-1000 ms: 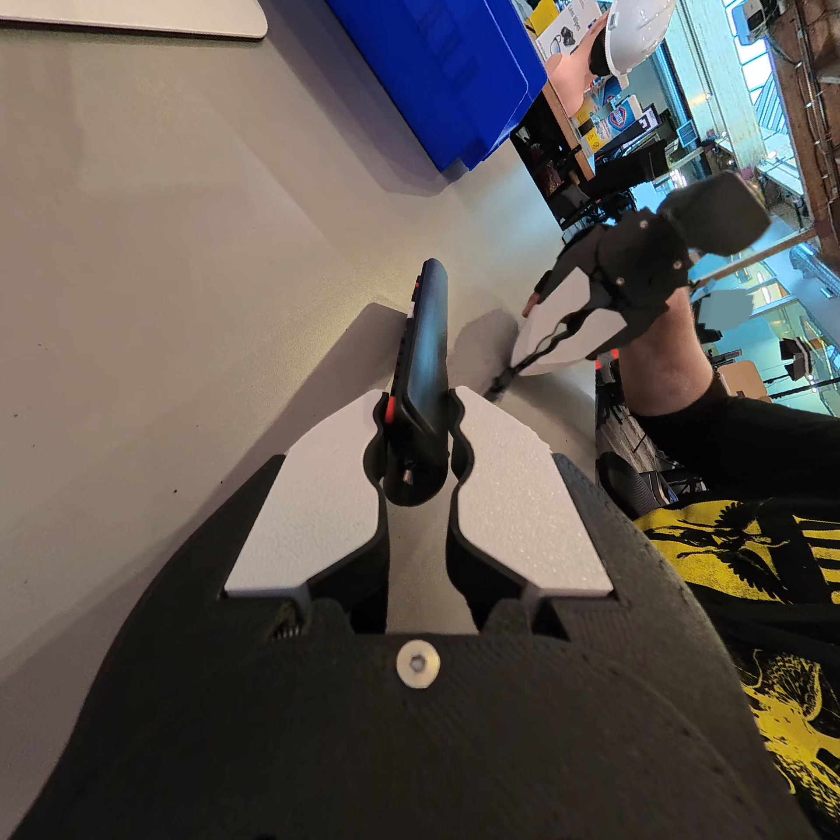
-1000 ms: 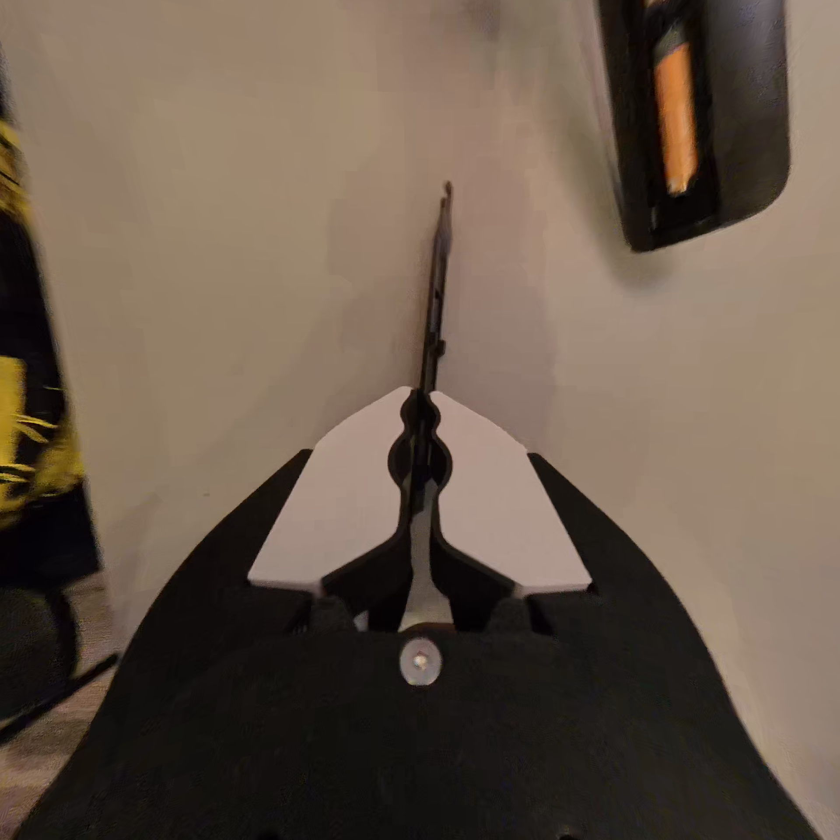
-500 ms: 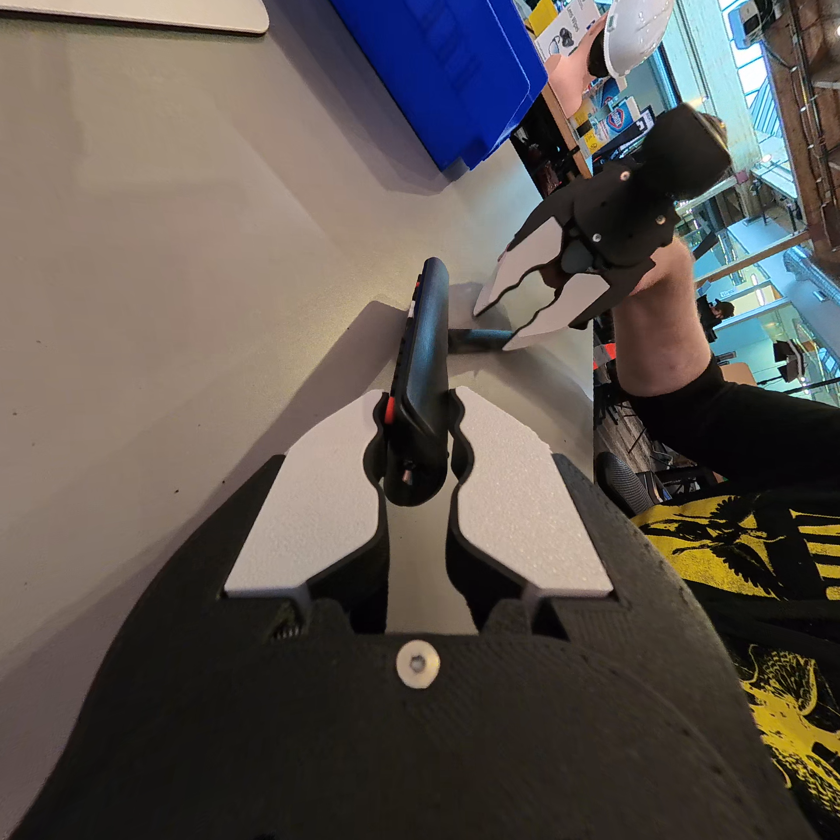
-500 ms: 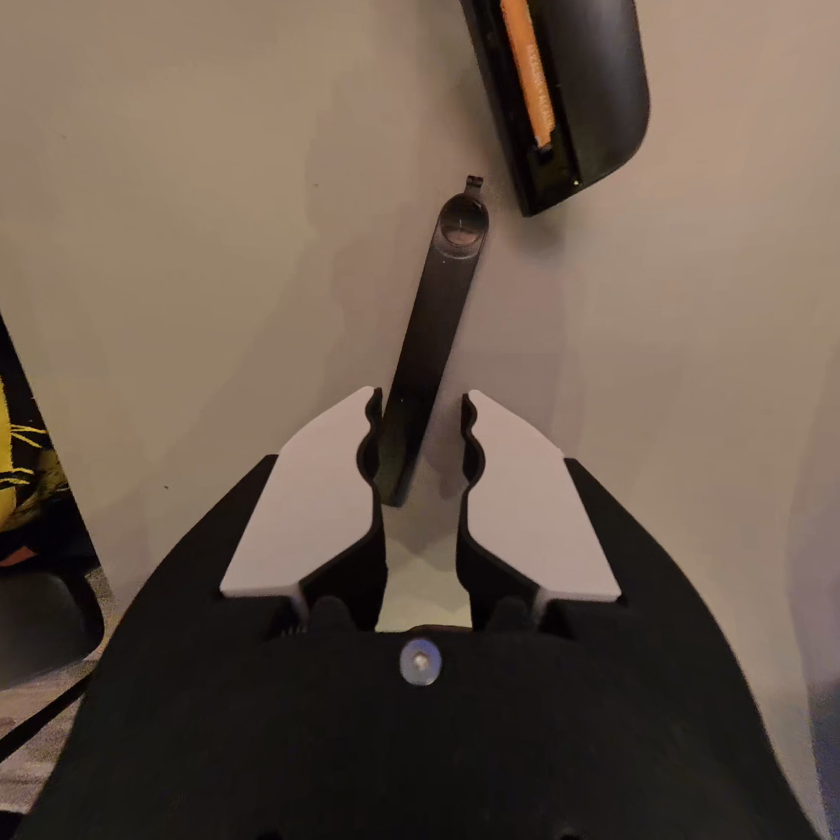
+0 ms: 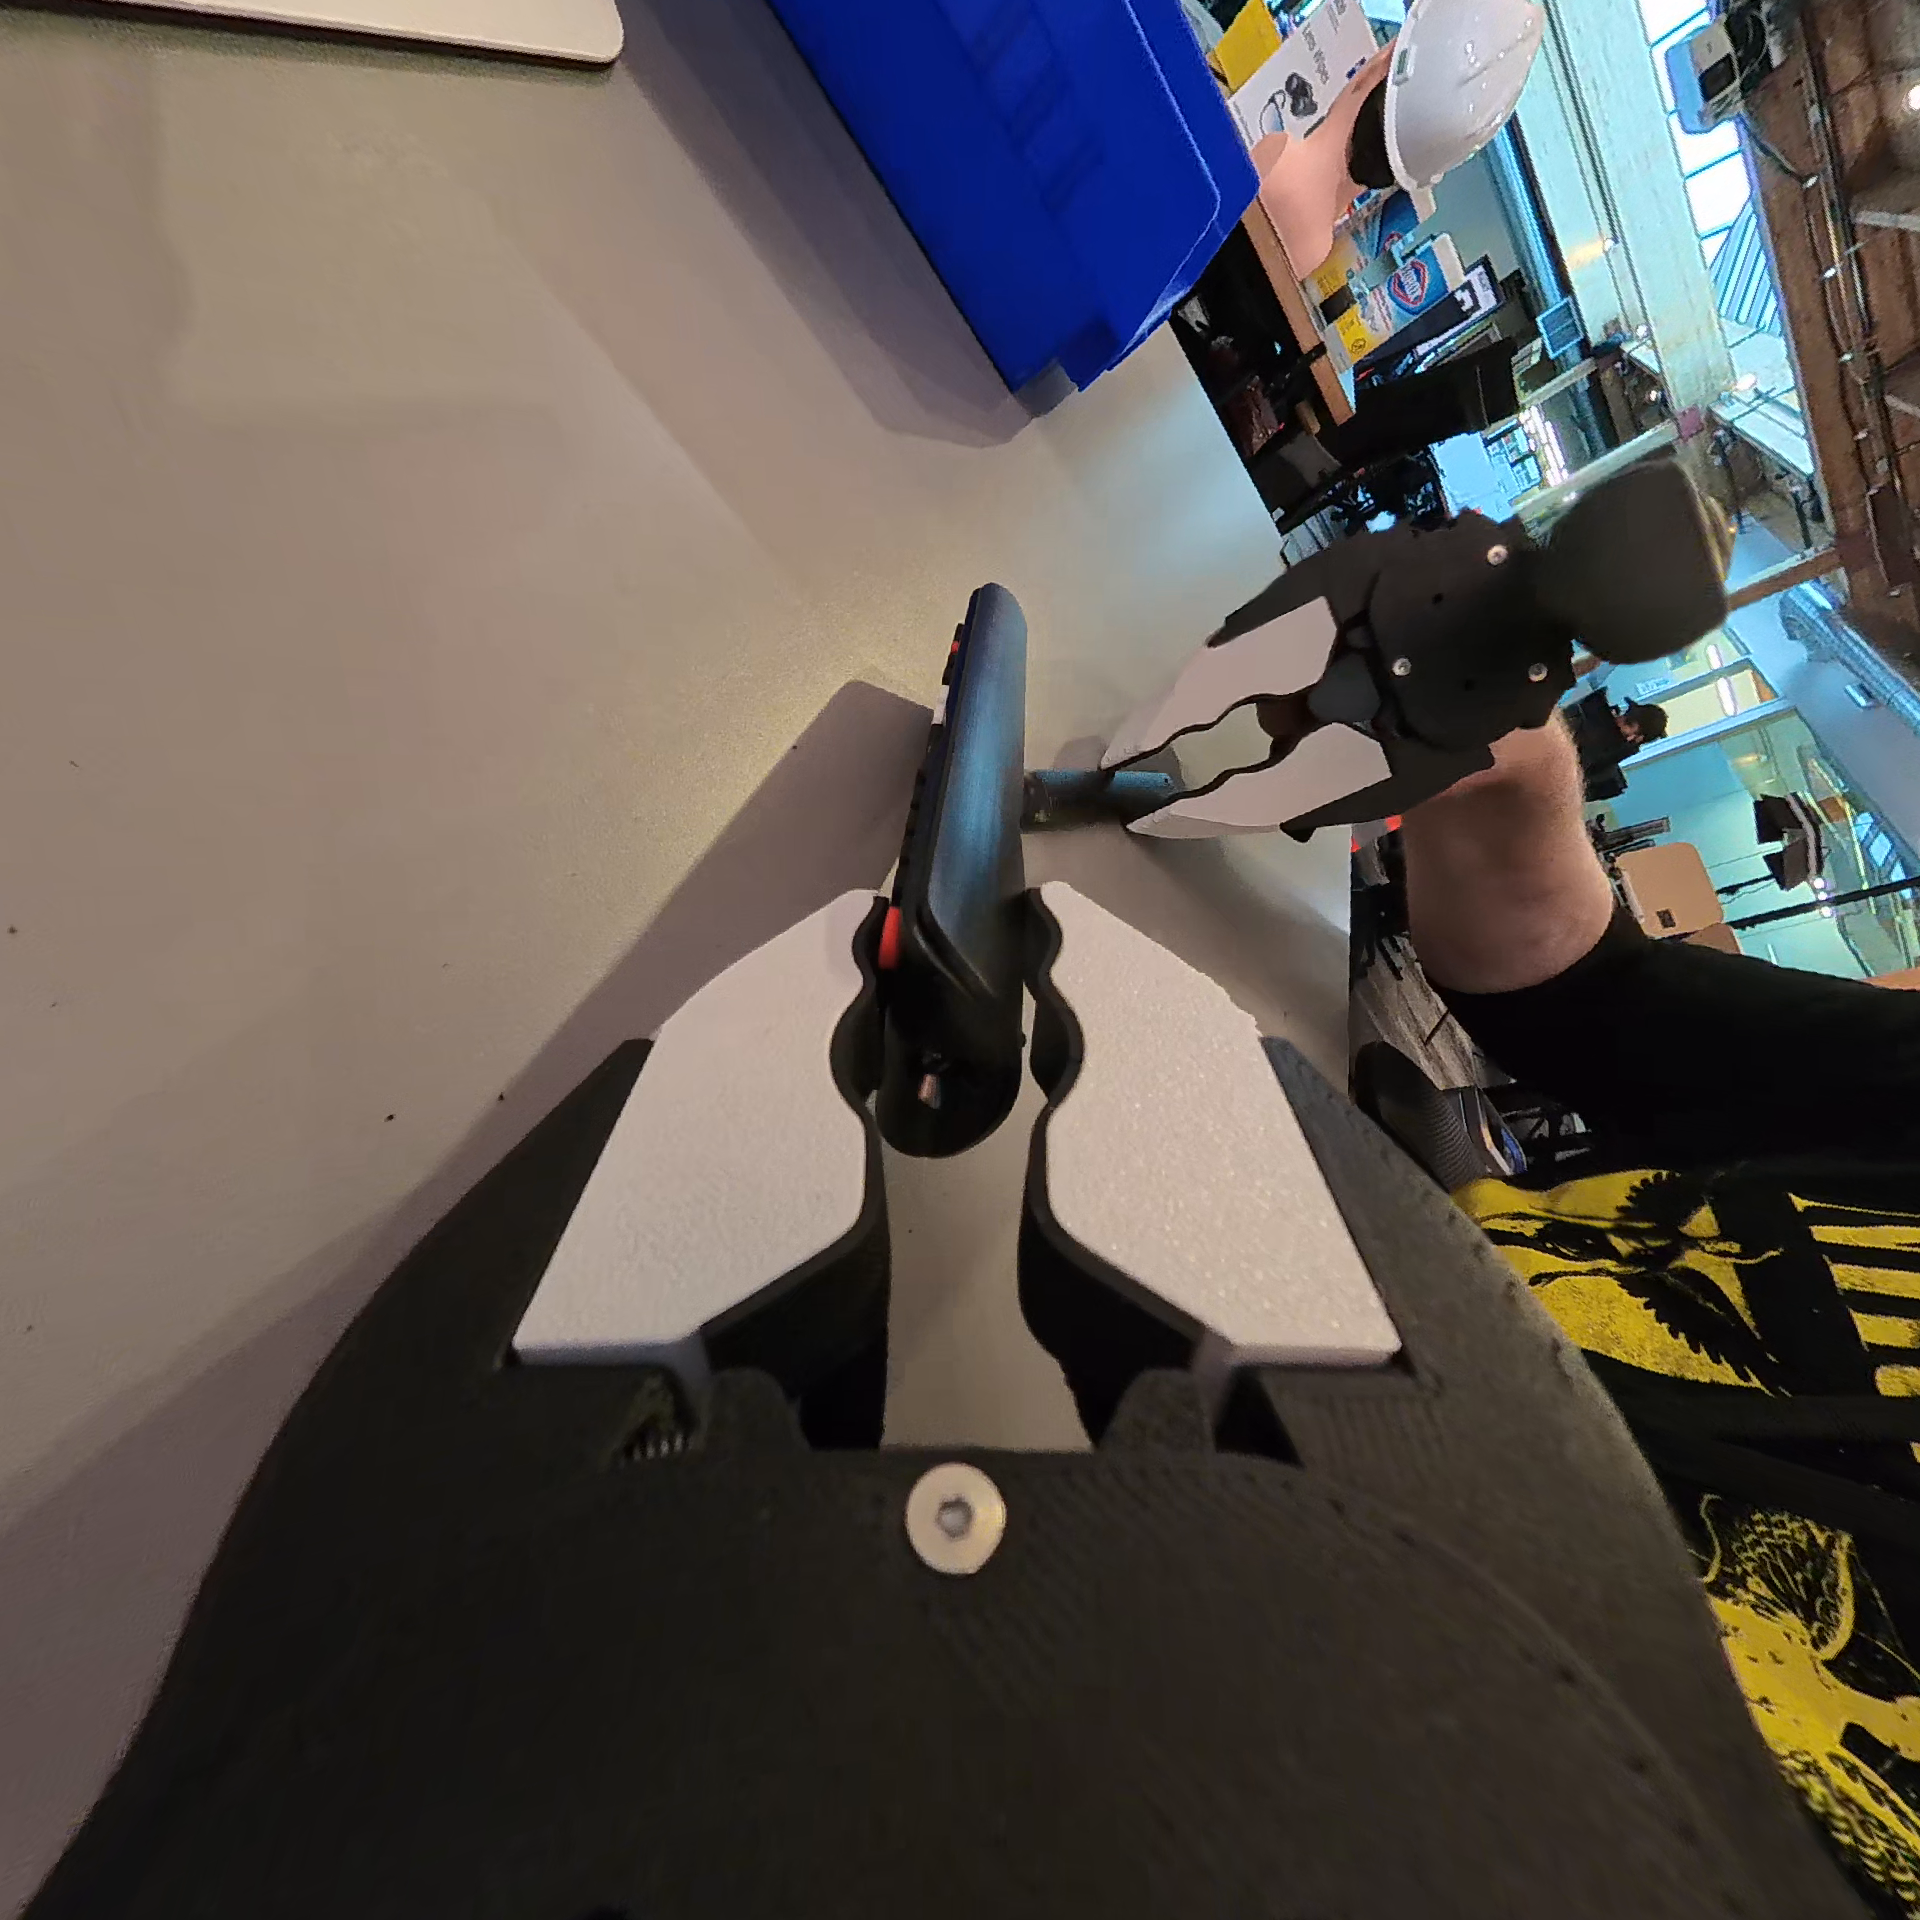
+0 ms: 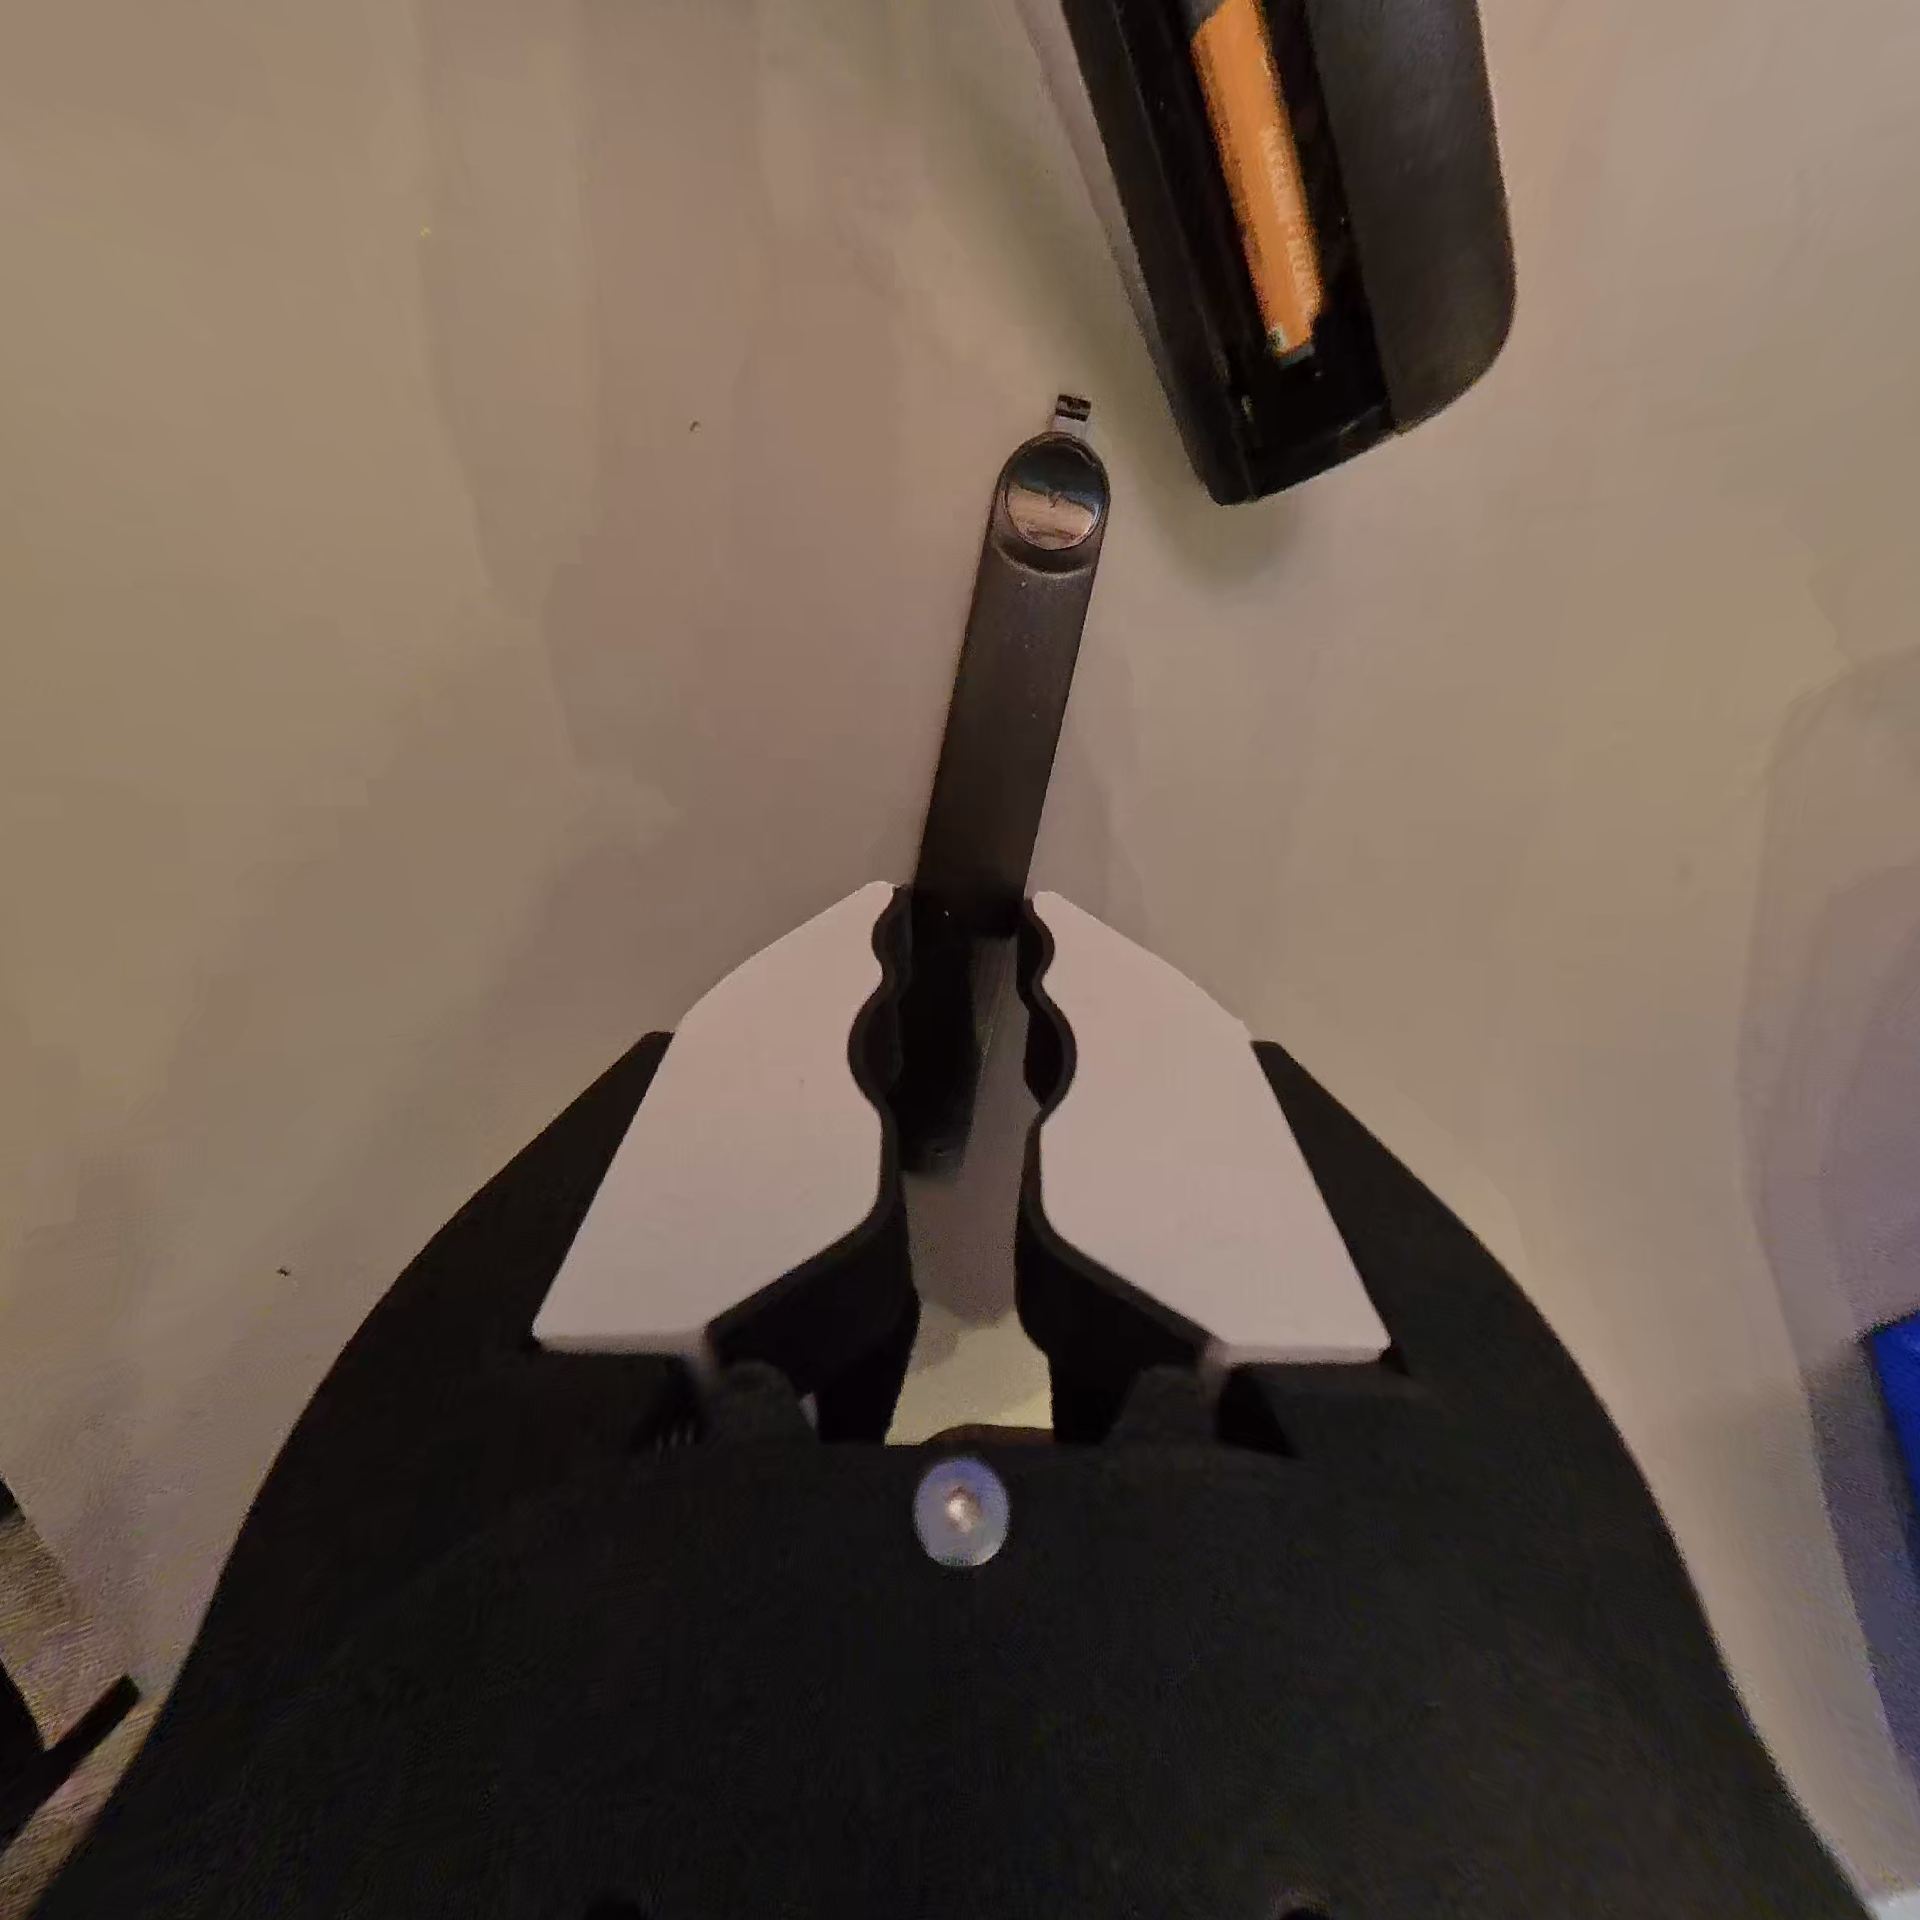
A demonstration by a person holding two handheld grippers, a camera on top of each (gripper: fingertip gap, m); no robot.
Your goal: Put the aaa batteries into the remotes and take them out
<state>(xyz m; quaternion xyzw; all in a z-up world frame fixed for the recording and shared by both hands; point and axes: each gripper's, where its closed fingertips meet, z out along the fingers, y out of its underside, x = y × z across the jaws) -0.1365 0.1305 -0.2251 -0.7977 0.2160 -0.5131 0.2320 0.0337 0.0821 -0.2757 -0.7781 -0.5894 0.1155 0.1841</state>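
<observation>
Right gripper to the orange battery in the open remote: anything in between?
Only the black battery cover, flat on the table inside the right gripper, ending just short of the remote. The battery lies uncovered.

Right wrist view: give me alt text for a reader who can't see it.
The right claw straddles one end of a long black battery cover lying flat on the grey table, its fingers close on either side but not visibly clamped. At top right a black remote lies back-up with its compartment open and an orange battery inside.
</observation>
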